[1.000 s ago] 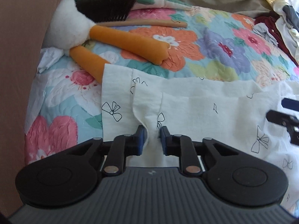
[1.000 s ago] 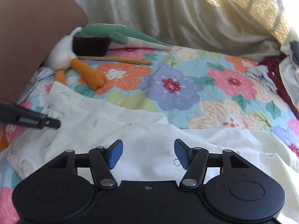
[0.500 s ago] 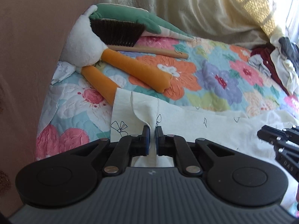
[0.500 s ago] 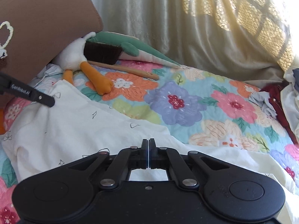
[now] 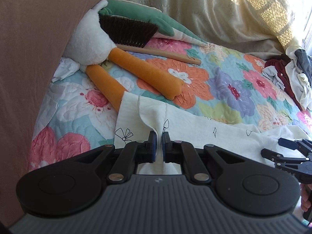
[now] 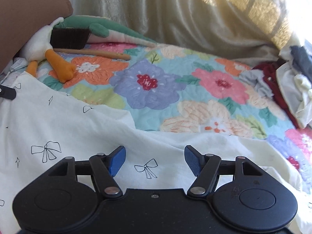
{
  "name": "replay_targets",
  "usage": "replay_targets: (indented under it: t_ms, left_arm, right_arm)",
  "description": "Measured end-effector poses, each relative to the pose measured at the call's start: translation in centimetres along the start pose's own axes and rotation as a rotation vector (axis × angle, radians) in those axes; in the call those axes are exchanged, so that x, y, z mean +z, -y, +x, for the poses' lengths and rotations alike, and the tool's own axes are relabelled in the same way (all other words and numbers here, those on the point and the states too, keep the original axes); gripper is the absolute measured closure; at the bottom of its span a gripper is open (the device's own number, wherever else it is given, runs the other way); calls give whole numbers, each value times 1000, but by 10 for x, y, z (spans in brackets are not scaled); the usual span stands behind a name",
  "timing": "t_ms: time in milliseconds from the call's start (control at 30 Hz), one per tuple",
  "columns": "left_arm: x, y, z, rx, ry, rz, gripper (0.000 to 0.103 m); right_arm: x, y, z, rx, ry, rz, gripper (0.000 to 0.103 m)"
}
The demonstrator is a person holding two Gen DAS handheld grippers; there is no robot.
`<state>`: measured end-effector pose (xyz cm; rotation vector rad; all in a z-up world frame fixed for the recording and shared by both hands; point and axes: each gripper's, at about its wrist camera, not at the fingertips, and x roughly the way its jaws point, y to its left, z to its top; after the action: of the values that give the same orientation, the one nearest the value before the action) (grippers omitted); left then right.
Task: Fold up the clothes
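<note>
A white garment printed with small black bows lies across the near part of a floral quilt. My left gripper is shut on a raised fold near the garment's left edge; the cloth runs down between its blue pads. My right gripper hovers just above the flat cloth, its jaws opening, with nothing pinched between them. It also shows at the right edge of the left wrist view. A tip of the left gripper pokes in at the left of the right wrist view.
A plush duck with orange legs and a wooden-handled brush lie at the far left by a brown headboard. A heap of other clothes sits at the right. A curtain hangs behind the bed.
The left gripper closed on the fold and lifted it slightly. The right gripper shut half a second ago, then opened again and dropped closer to the cloth.
</note>
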<state>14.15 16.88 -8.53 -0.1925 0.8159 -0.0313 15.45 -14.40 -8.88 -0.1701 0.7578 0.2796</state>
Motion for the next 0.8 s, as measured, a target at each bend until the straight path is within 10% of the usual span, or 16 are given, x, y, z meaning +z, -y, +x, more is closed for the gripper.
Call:
replay_targets:
  t_ms: [33,100,433,500,567,800]
  left_arm:
    - [0,0,0,-2,3,-3,97]
    - [0,0,0,-4,8,-6,97]
    - [4,1,-12,-24,91,-30,97]
    - [3,4,-10,-12,81,-1,97]
    - [1,6,-8,-2,68,13,97]
    - [2,-3,-6,-32,44,-36,97]
  right_arm:
    - [0,0,2,19,3,-7,37]
    - [-1,-4,2,30,3,-34,103]
    - [5,-12,-14,28,75,-100,95]
    - [8,-12,-9,44,40,-160,41]
    - [6,-20,-1,-37,25,-266,15]
    - [3,-9,11,-6,-56,-214,40]
